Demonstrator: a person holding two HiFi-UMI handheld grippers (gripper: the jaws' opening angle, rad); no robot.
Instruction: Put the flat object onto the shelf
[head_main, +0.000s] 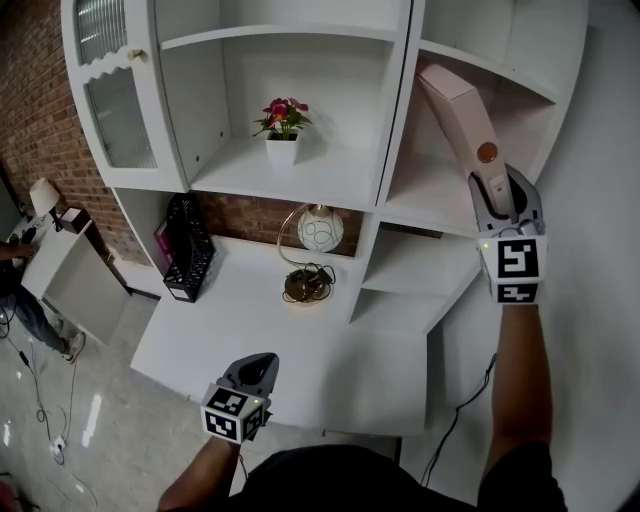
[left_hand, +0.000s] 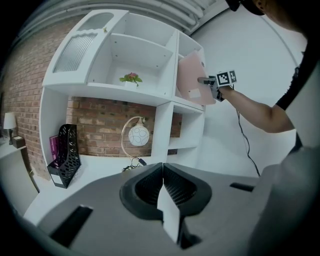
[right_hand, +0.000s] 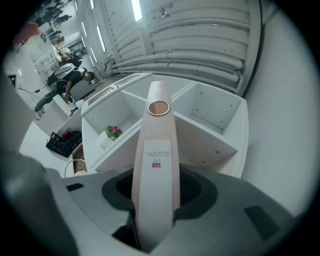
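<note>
Fingers (right_hand: 196, 192) first: spread wide on the right gripper (head_main: 503, 186) and pressed against both broad faces of the flat pink box (head_main: 458, 112), gripping its near end. Held up high at the right column of the white shelf unit (head_main: 300, 178), at the mouth of the upper compartment. Long axis running up and away from the grip, far end leaning left in the head view and poking toward that compartment. Thin edge with a round copper sticker (right_hand: 159, 107) turned to the right gripper view. Touching the shelf board or not, can't tell. Down low, left gripper (head_main: 256, 372) hanging before the white desk top (head_main: 330, 350), jaws pressed together. Potted flowers (head_main: 283, 122) sitting in the middle compartment, well apart from the box.
</note>
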